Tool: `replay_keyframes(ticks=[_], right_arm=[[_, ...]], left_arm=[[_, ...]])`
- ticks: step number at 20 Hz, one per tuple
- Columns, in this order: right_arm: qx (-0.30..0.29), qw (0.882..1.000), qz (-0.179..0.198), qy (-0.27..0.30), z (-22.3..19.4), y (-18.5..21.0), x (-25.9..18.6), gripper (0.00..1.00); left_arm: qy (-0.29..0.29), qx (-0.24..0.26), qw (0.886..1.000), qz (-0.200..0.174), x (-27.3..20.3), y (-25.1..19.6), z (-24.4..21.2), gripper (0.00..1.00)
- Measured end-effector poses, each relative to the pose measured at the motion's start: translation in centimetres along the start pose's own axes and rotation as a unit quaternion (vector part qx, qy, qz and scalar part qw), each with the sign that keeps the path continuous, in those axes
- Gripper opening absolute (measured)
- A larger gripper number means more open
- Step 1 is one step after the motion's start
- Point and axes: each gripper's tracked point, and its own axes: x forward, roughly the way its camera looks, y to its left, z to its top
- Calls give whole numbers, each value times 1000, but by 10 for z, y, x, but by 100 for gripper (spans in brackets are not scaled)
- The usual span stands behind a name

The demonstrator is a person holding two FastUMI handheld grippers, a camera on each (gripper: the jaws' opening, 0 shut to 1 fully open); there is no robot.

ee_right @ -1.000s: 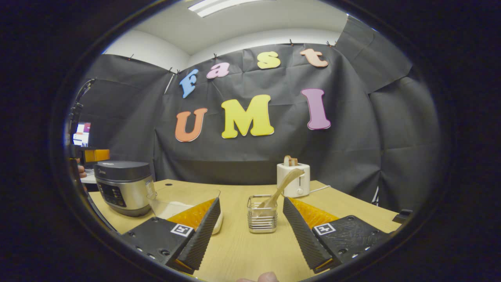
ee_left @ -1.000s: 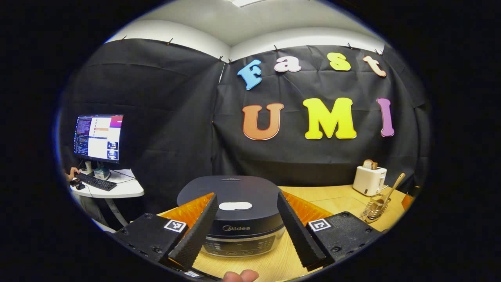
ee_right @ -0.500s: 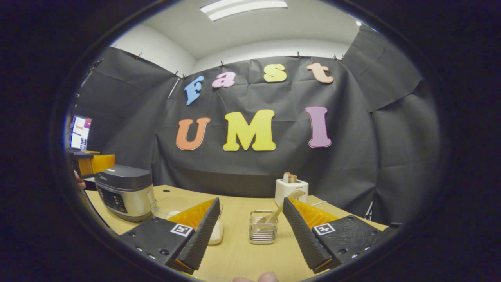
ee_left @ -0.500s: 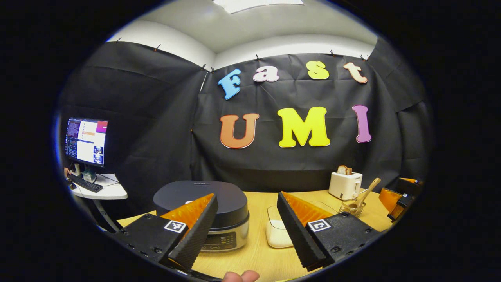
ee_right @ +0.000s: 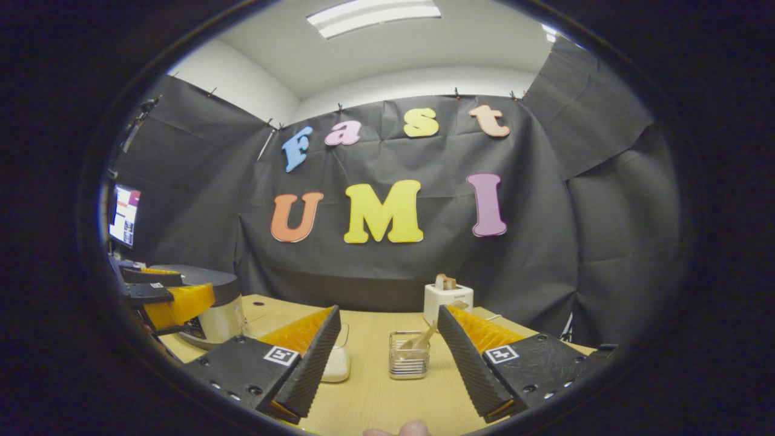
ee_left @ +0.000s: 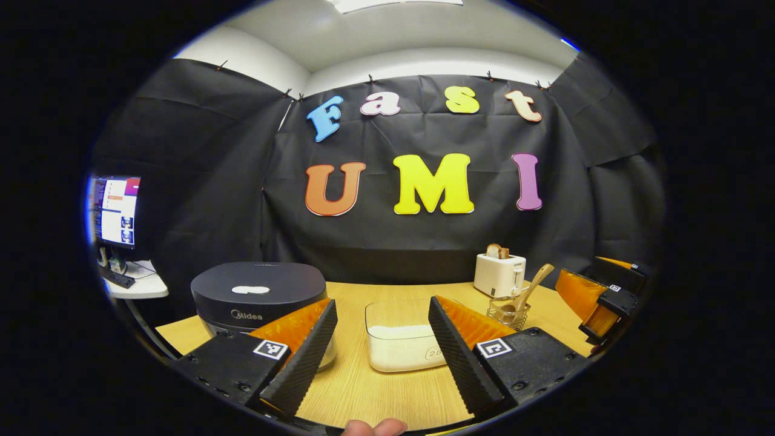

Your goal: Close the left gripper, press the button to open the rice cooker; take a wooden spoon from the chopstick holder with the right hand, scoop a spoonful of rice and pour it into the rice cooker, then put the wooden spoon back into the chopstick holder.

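Note:
The dark rice cooker [ee_left: 257,297] stands lid-down on the wooden table [ee_left: 387,393], with a white button [ee_left: 250,290] on its lid. My left gripper [ee_left: 380,351] is open, back from the cooker and to its right. A clear container of rice [ee_left: 399,339] sits between its fingers, farther off. The wire chopstick holder [ee_right: 408,361] holds the wooden spoon [ee_right: 424,338], handle leaning right. My right gripper [ee_right: 384,360] is open and short of the holder. The cooker [ee_right: 221,309] shows at the left, partly behind the left gripper [ee_right: 175,300]. The holder [ee_left: 508,312] and right gripper [ee_left: 596,297] show at the right.
A white toaster [ee_right: 447,300] with bread in it stands behind the holder, near the back wall. A side desk [ee_left: 136,284] with a monitor [ee_left: 115,209] and keyboard is off to the left of the table.
My left gripper has pulled back and swung right, so the cooker slid from centre to the left of its view. The right gripper drew back a little; the holder looks smaller.

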Motion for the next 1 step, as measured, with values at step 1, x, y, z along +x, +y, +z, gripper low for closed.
replay_keyframes(ticks=[1], right_arm=[[2, 1000, -5, 5, -2, 0, -1, 95]], left_arm=[[-1, 10, 1000, 0, 0, 0, 0, 97]])
